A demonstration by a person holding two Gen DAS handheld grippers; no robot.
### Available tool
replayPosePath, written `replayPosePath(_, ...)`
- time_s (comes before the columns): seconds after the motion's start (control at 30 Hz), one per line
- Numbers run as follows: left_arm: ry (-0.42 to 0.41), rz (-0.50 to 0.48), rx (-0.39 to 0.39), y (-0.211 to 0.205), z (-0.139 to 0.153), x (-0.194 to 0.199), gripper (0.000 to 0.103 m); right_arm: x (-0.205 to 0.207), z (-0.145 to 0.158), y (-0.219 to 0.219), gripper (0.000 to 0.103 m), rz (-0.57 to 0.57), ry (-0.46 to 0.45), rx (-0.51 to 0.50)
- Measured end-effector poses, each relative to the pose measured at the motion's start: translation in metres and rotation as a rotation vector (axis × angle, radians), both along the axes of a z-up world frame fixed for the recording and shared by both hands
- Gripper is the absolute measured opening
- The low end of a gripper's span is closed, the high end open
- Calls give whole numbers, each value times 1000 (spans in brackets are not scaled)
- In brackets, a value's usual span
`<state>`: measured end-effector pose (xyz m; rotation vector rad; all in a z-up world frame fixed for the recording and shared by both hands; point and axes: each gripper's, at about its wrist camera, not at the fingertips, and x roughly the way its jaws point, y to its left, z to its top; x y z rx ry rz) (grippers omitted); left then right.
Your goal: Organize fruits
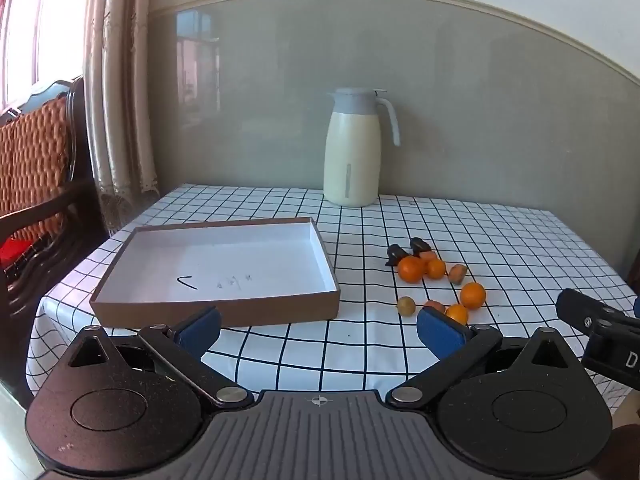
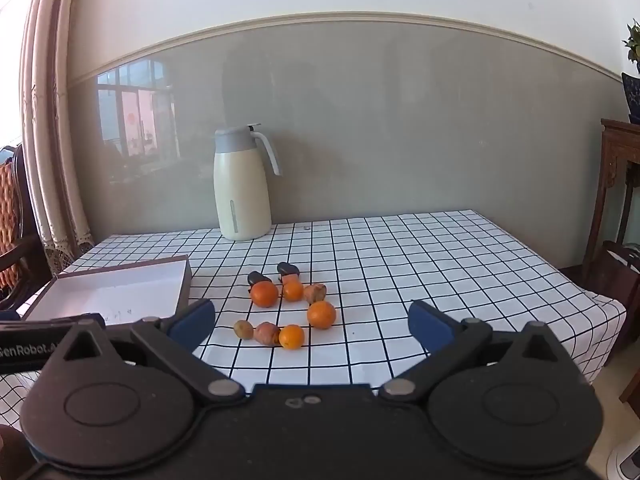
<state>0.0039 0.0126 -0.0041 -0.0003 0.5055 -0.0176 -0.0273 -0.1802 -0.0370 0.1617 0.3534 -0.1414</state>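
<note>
A shallow cardboard box point(image 1: 132, 308) with a white inside lies on the left of the checked tablecloth point(image 1: 500, 232); its corner shows in the right wrist view as the box point(image 2: 182, 292). To its right sits a cluster of fruit: several oranges point(image 1: 412, 269) point(image 2: 321, 314), a small yellow-brown fruit point(image 1: 406, 305) point(image 2: 243, 329), reddish fruits point(image 2: 267, 333) and two dark pieces point(image 1: 420, 245) point(image 2: 288, 269). My left gripper point(image 1: 318, 330) hangs open before the table's near edge, nothing between its blue pads. My right gripper point(image 2: 310, 326) is open too, short of the fruit.
A cream jug point(image 1: 352, 152) point(image 2: 240, 188) with a grey lid stands at the back against the wall. A dark wooden chair point(image 1: 36, 184) and curtain are at the left; a wooden stand point(image 2: 618, 184) is at the right. The right gripper's body point(image 1: 600, 332) shows beside the left.
</note>
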Motion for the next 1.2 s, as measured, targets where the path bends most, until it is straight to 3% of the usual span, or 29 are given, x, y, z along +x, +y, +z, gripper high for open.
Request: replayPosePath(1.2,-65,46,-6,20,-1,-8,103,4,6,5,97,23,21,-23)
